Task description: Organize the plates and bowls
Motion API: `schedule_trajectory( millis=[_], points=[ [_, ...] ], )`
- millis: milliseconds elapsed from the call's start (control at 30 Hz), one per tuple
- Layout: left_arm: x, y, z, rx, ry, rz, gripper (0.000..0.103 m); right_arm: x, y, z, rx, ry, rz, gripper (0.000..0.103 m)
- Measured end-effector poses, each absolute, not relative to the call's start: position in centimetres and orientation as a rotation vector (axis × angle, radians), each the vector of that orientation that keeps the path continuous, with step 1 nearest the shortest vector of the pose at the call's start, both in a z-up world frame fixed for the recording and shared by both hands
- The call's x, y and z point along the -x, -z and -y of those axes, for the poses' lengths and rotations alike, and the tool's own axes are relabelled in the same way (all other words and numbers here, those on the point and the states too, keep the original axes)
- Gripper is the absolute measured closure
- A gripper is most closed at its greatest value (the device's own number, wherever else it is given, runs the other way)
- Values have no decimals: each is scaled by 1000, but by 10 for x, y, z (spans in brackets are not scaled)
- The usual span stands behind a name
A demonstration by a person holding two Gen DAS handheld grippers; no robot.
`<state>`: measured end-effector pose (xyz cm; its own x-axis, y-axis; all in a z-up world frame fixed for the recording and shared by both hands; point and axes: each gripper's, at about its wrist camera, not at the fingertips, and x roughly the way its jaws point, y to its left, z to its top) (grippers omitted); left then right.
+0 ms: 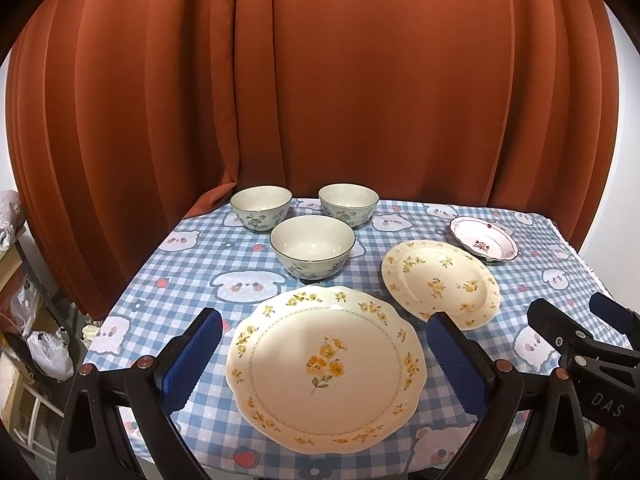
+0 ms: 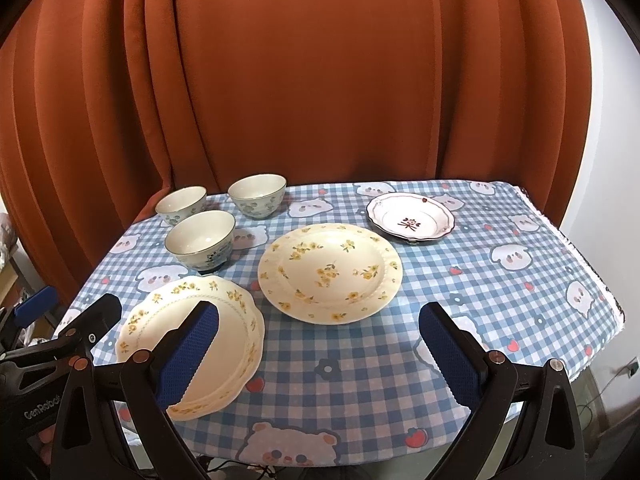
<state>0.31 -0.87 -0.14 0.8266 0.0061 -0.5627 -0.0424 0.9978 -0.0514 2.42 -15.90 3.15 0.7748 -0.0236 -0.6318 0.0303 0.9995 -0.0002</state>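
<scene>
My left gripper (image 1: pixel 324 354) hangs with its blue-padded jaws spread wide and empty over the near edge of the table, the scalloped plate with yellow flowers (image 1: pixel 325 368) lying flat on the checked tablecloth (image 1: pixel 192 268) between and below them. My right gripper (image 2: pixel 318 346) is spread just as wide, holding nothing, above bare cloth near the front edge — that same scalloped plate sits to its left, partly behind the left finger. Just beyond is the round deep plate with yellow sprigs (image 2: pixel 330 272), close beside the scalloped one but apart from it. Left of that stands the nearest blue-patterned bowl (image 1: pixel 312 248), upright, with two more bowls behind it — the far-left bowl (image 1: pixel 261 207) and the far-right bowl (image 1: pixel 348 204). Toward the far right corner rests a small white dish with a dark red motif (image 2: pixel 411 218). A rust-orange curtain (image 1: pixel 320 80) hangs behind the table.
</scene>
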Motion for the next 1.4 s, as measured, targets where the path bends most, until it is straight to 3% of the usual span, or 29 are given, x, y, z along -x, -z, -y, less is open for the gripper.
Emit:
schedule_trajectory(
  millis=[1400],
  points=[
    [-7, 4, 23, 37, -20, -593, 1, -28, -32, 169, -27, 47, -698, 2]
  ],
)
